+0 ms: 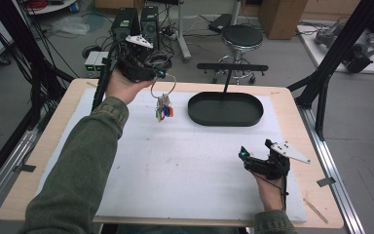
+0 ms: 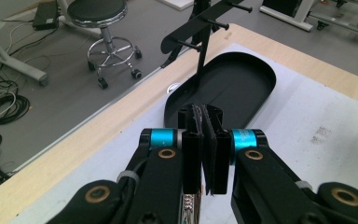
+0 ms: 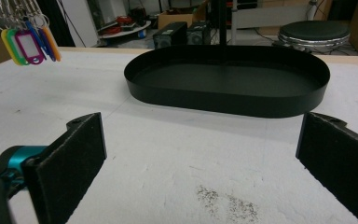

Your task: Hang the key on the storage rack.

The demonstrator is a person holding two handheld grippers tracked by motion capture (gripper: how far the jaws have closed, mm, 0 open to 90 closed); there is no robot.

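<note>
The left tongs [image 1: 157, 73] are pressed together on the large ring of a key bunch [image 1: 163, 101], which hangs free above the white mat [image 1: 175, 161] at the far left of the desk [image 1: 53, 141], its coloured tags [image 3: 28, 44] dangling lowest. In the left gripper view the jaws meet with almost no gap, and what seems to be a strip of metal shows just below them, though that part is too cramped to read surely. The right tongs [image 1: 246, 157] are spread wide and hold nothing, low over the mat near the desk's right front.

Ahead of the bunch stands a black oval tray [image 1: 195, 114] with an upright stand [image 1: 226, 80] carrying a pegged bar [image 1: 232, 67]. If the keys are meant for a peg, the ring could swing and miss, or slip from so narrow a pinch and drop onto the mat.

The left forearm, in a green sleeve [image 1: 78, 170], reaches far forward with the hand raised; the right hand [image 1: 270, 190] rests close in, tongs aimed at the tray.
</note>
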